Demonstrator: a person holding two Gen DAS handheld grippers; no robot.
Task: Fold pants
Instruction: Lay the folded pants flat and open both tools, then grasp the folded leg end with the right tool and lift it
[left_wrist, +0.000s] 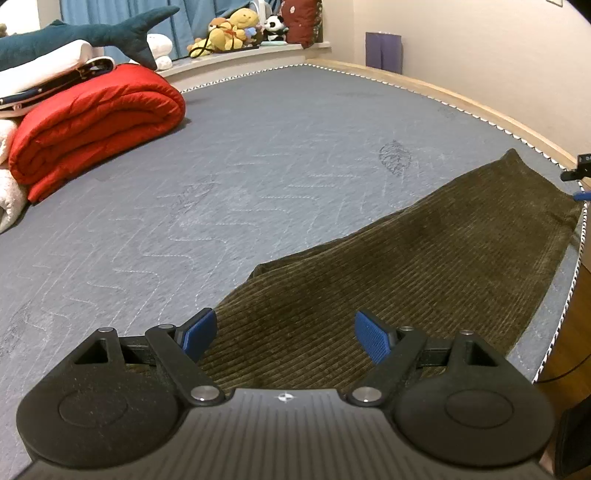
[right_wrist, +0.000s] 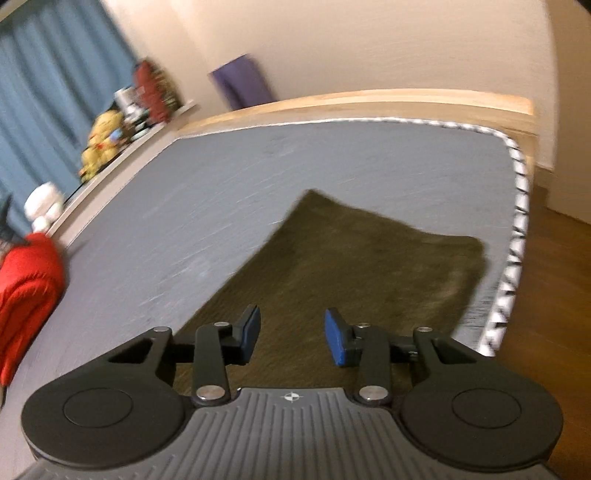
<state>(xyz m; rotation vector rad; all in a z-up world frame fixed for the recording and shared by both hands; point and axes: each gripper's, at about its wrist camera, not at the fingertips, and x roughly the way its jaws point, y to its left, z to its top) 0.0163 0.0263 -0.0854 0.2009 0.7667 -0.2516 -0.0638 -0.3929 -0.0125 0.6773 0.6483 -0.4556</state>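
At the bottom of the left wrist view, the left claw (left_wrist: 284, 334) stands released, its blue pads (left_wrist: 373, 338) spread wide over the near end of the pants (left_wrist: 406, 266) with nothing pinched between them. Whether the pads touch the cloth cannot be told. The pants are olive-brown corduroy, lying flat on the bed (left_wrist: 221, 177) and running from the lower centre of the frame toward the right edge, where their far end reaches close to the mattress's white-trimmed border. At that right edge, a small black and blue part of the right claw (left_wrist: 580, 173) shows just beyond the pants.

In the right wrist view, blurred throughout, the right claw (right_wrist: 291, 338) sits at the bottom centre, its jaws narrower than the left one's but apart, nothing gripped; it hangs over the pants (right_wrist: 351, 258), which stretch away from it toward the middle right of the frame, near the bed's (right_wrist: 221, 184) trimmed right edge.

Farther back in the left view, a folded red quilt (left_wrist: 96, 125) lies at the left on the grey mattress, under a stack of pale bedding (left_wrist: 44, 62). Beyond it, at the upper left, a blue plush shark (left_wrist: 92, 35) rests; soft toys (left_wrist: 236, 31) line the ledge along the top centre before a blue curtain (left_wrist: 110, 11).
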